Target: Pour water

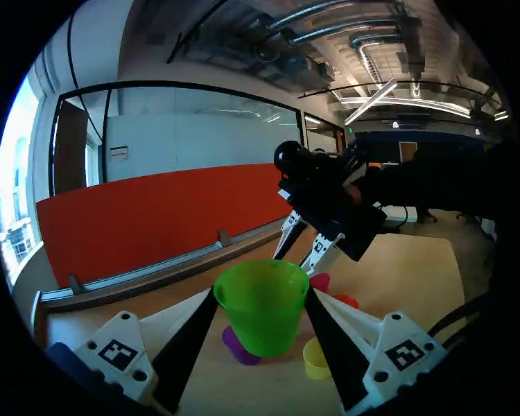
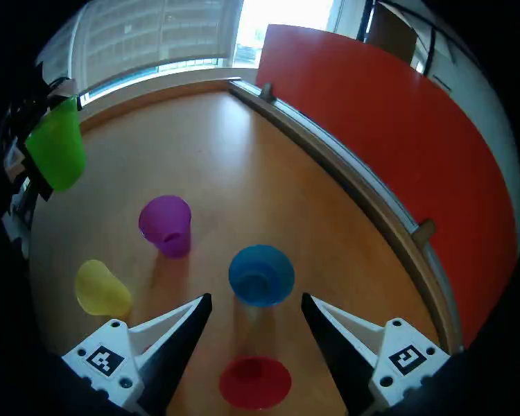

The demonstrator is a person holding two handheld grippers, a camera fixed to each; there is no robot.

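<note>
A translucent green cup (image 1: 262, 312) hangs above the table, and my left gripper (image 1: 262, 295) is shut on it, one finger pressing on each side. In the right gripper view the same green cup (image 2: 57, 152) shows tilted at the far left edge. My right gripper (image 2: 256, 298) hovers open over the table, with a blue cup (image 2: 261, 275) standing upright just ahead of its fingertips and a red cup (image 2: 254, 381) below, between its fingers. In the left gripper view the right gripper (image 1: 295, 256) is held by a dark-sleeved arm behind the green cup.
A purple cup (image 2: 166, 225) and a yellow cup (image 2: 102, 288) stand left of the blue one on the wooden table (image 2: 274, 173). A raised rail (image 2: 343, 173) and a red panel (image 2: 399, 118) border the table's right side. Windows lie beyond the far edge.
</note>
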